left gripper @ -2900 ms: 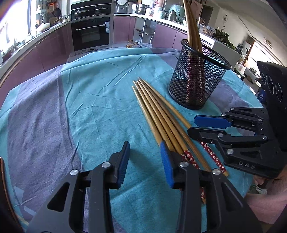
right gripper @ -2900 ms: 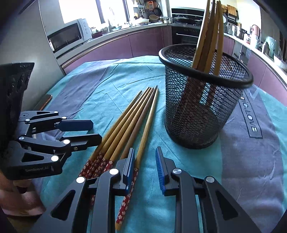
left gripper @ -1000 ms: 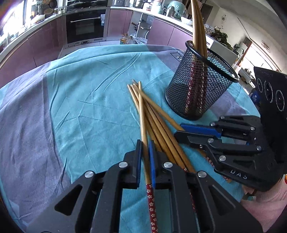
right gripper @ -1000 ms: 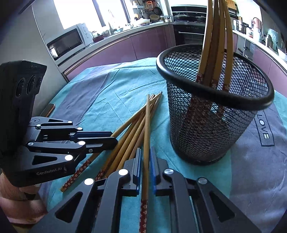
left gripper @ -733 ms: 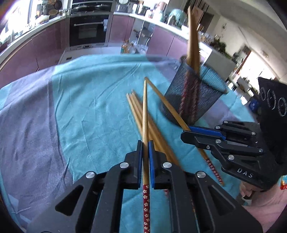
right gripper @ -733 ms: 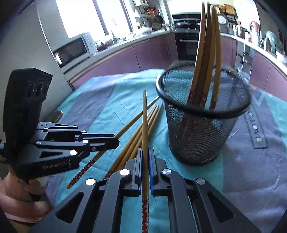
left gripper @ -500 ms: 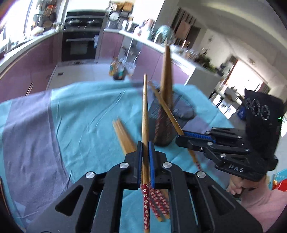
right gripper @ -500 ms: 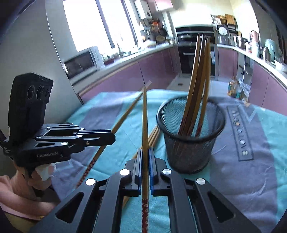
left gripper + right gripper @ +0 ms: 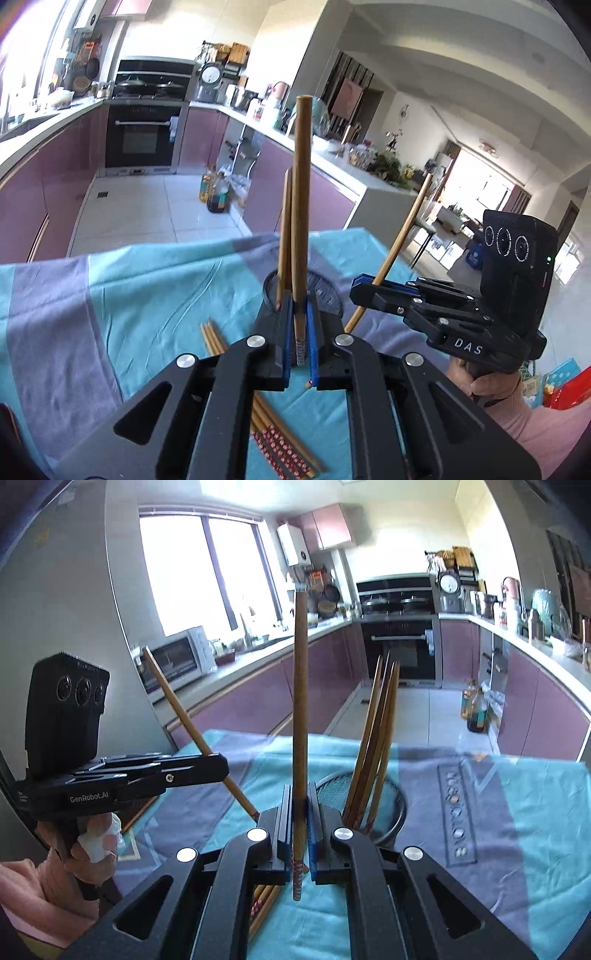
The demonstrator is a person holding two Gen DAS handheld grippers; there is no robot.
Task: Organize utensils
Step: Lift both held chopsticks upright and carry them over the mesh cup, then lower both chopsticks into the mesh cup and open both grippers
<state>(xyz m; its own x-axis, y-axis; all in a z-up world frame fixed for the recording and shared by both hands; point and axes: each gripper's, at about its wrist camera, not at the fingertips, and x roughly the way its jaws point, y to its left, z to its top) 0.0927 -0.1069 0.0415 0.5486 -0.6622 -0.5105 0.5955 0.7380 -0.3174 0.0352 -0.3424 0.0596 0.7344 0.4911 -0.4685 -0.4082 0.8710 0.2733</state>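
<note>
Both claws are up over the teal and grey cloth-covered surface (image 9: pixel 155 295). The left claw (image 9: pixel 300 332) is clamped tight on one long wooden chopstick (image 9: pixel 301 206), standing near upright. The right claw (image 9: pixel 298 823) pinches its own wooden chopstick (image 9: pixel 300 686) the same way. The black wire-mesh holder (image 9: pixel 397 812) sits just beyond, sticks inside. More loose chopsticks (image 9: pixel 291 446) lie below.

Both tongs (image 9: pixel 298 332) (image 9: pixel 298 827), each with one chopstick (image 9: pixel 300 206) (image 9: pixel 300 686), now aloft.
</note>
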